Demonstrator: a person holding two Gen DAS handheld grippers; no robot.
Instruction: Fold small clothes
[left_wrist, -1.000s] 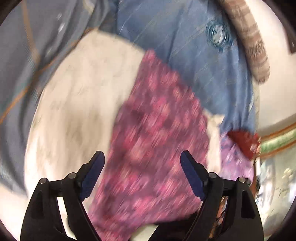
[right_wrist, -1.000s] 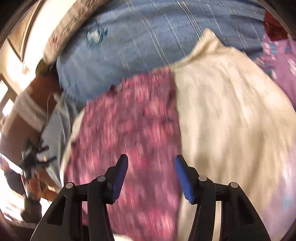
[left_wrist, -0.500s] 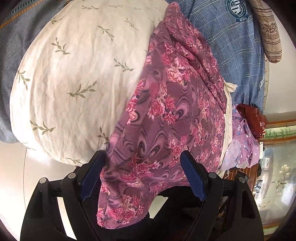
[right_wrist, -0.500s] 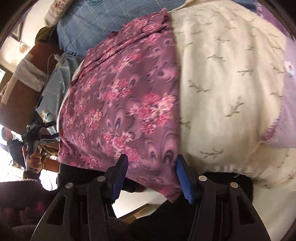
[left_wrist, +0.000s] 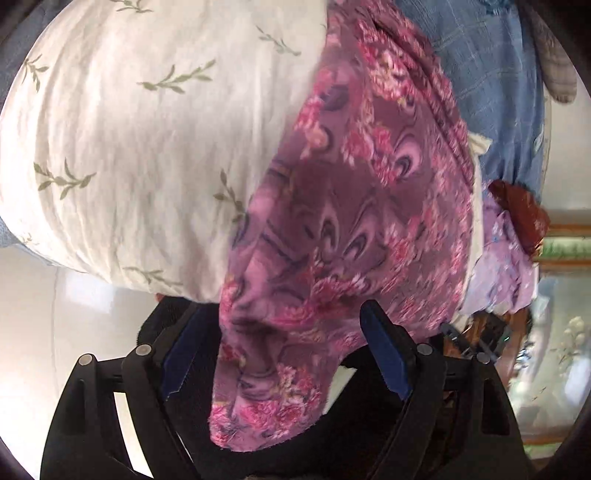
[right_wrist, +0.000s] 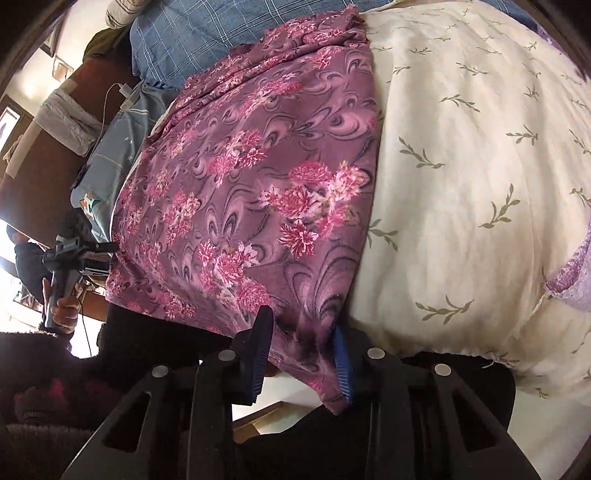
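Across a cream leaf-print pillow (right_wrist: 480, 166) lies a purple floral garment (right_wrist: 251, 192), its lower edge hanging over the near side. Behind them sits blue checked bedding (right_wrist: 207, 33); a lilac cloth (left_wrist: 506, 258) and a dark red one (left_wrist: 524, 210) lie beside it. The right hand-held gripper (right_wrist: 301, 350) has just been closing and pinches the garment's hem. The left hand-held gripper (left_wrist: 284, 354) stands wide, the hem's other corner hanging between its pads (left_wrist: 384, 354), not pressed.
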